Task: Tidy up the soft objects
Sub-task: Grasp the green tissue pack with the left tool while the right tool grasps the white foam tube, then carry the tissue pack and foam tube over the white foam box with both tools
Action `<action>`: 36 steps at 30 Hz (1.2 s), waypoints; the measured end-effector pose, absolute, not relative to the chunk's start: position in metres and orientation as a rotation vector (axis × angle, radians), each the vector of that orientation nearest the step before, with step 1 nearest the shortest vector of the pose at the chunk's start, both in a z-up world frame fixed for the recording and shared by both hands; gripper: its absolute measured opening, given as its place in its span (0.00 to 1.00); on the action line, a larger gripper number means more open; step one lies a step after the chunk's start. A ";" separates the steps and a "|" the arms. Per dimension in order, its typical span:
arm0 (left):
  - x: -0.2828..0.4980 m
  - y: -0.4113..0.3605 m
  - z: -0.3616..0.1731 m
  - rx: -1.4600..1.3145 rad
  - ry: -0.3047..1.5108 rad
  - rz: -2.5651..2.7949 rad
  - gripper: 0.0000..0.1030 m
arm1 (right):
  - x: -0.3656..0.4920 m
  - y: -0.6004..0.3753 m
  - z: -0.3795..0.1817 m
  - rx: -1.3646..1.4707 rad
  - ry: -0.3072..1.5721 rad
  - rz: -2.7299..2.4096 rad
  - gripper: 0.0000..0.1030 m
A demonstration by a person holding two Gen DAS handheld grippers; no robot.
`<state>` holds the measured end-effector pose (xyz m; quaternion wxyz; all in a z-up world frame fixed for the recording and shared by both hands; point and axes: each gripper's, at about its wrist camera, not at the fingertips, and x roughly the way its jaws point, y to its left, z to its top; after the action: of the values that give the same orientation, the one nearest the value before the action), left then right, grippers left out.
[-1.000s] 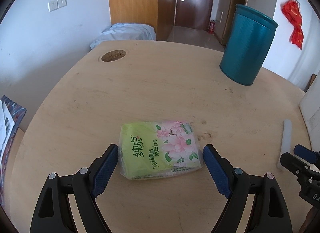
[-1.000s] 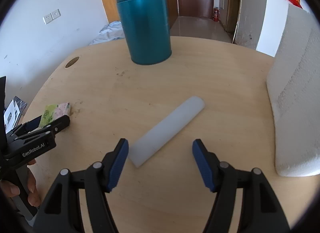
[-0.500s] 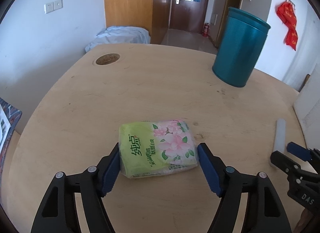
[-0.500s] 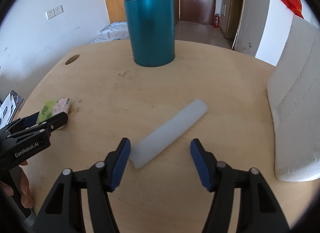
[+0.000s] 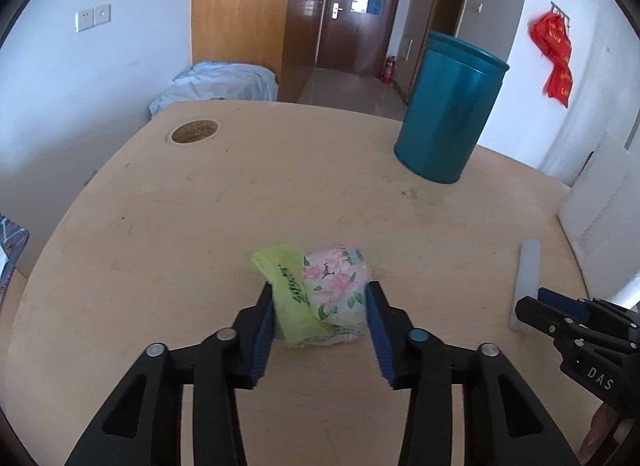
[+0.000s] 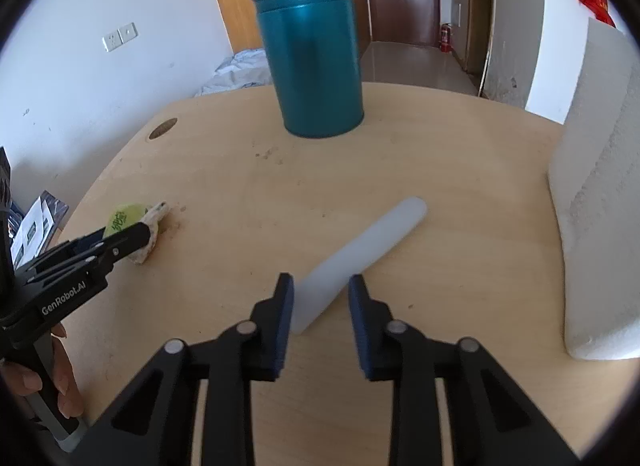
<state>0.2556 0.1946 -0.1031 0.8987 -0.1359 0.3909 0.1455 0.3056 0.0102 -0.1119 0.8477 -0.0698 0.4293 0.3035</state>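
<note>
A green tissue pack with pink flowers point(image 5: 320, 290) lies on the wooden table, squeezed and crumpled between the fingers of my left gripper point(image 5: 320, 306), which is shut on it. It also shows in the right wrist view point(image 6: 132, 221) behind the left gripper point(image 6: 120, 238). A white translucent foam strip point(image 6: 352, 254) lies diagonally on the table. My right gripper point(image 6: 320, 298) has its jaws closed in on the strip's near end, touching or nearly touching it. The strip point(image 5: 526, 286) and right gripper point(image 5: 560, 314) show at the right of the left wrist view.
A tall teal canister point(image 5: 448, 113) stands at the table's far side, also in the right wrist view point(image 6: 316, 61). A white foam block point(image 6: 600, 193) stands at the right edge. A round cable hole point(image 5: 195, 131) is at the far left.
Both grippers have closed. The left one now squeezes the tissue pack, which has crumpled. The right one has narrowed around the foam strip's near end.
</note>
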 end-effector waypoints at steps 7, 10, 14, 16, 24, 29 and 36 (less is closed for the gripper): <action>0.253 0.198 -0.102 -0.318 0.801 0.271 0.33 | 0.305 0.009 -0.111 -0.136 0.900 0.647 0.25; 0.249 0.197 -0.101 -0.324 0.796 0.258 0.31 | 0.305 0.006 -0.109 -0.123 0.896 0.653 0.23; 0.245 0.194 -0.098 -0.334 0.789 0.240 0.30 | 0.301 0.003 -0.104 -0.108 0.878 0.670 0.21; 0.241 0.191 -0.094 -0.327 0.776 0.230 0.30 | 0.299 0.001 -0.100 -0.094 0.865 0.682 0.21; 0.234 0.179 -0.077 -0.284 0.733 0.213 0.30 | 0.289 -0.002 -0.088 -0.082 0.828 0.696 0.21; 0.229 0.177 -0.069 -0.273 0.722 0.219 0.30 | 0.284 -0.005 -0.082 -0.079 0.815 0.700 0.21; 0.216 0.168 -0.056 -0.257 0.701 0.224 0.30 | 0.278 -0.016 -0.079 -0.054 0.814 0.686 0.22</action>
<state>0.2162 0.1677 -0.0555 0.9250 -0.1252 0.3416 0.1094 0.2784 -0.0156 -0.0793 0.8613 -0.0259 0.3879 0.3271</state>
